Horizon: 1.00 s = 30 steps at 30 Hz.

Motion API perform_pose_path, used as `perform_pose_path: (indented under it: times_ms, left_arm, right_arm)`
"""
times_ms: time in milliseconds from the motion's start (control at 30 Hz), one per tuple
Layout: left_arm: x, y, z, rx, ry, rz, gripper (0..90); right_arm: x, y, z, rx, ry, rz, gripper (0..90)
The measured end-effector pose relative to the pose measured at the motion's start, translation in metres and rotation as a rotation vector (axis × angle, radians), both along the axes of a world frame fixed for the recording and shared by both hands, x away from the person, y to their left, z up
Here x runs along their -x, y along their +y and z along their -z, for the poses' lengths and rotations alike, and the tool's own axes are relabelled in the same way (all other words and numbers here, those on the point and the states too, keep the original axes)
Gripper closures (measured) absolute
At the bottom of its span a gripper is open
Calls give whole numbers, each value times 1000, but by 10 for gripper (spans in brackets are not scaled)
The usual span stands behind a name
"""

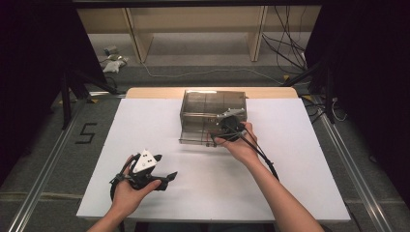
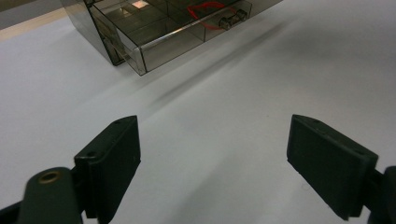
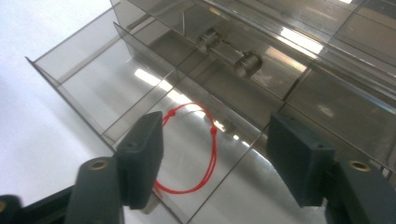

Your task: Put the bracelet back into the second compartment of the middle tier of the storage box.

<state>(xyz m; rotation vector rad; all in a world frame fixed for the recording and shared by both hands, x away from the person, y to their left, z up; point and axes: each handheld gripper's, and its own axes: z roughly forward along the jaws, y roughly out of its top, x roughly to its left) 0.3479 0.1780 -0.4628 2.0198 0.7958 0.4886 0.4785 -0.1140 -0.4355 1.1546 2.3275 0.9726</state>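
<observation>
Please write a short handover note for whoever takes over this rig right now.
Left gripper: open, holding nothing, low over the white table, near side.
Right gripper: open, over the pulled-out drawer of the clear drawer box.
Red string loop: lies in a drawer compartment, between the right jaws but not gripped.
Done: drawer open, loop inside.
Left: probably withdraw the right gripper and push the drawer shut.
</observation>
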Motion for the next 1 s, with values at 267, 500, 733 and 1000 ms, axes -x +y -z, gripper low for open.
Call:
perform_pose_path:
  times_ms: [267,500,733,1000]
  left_arm:
    - [0,-1,1,1,3,-3,175]
    - [0,0,1,2,3,-3,175]
    - [0,0,1,16,3,-2,175]
    - [1,1,0,26,3,-4,174]
  right_arm:
    - [13,-7,-10,-23,-22,-27,323]
    - [27,-19,-10,-47,-24,-43,300]
    - [44,-26,-6,-55,-29,-50,299]
    - [59,-32,-2,-93,-41,-66,296]
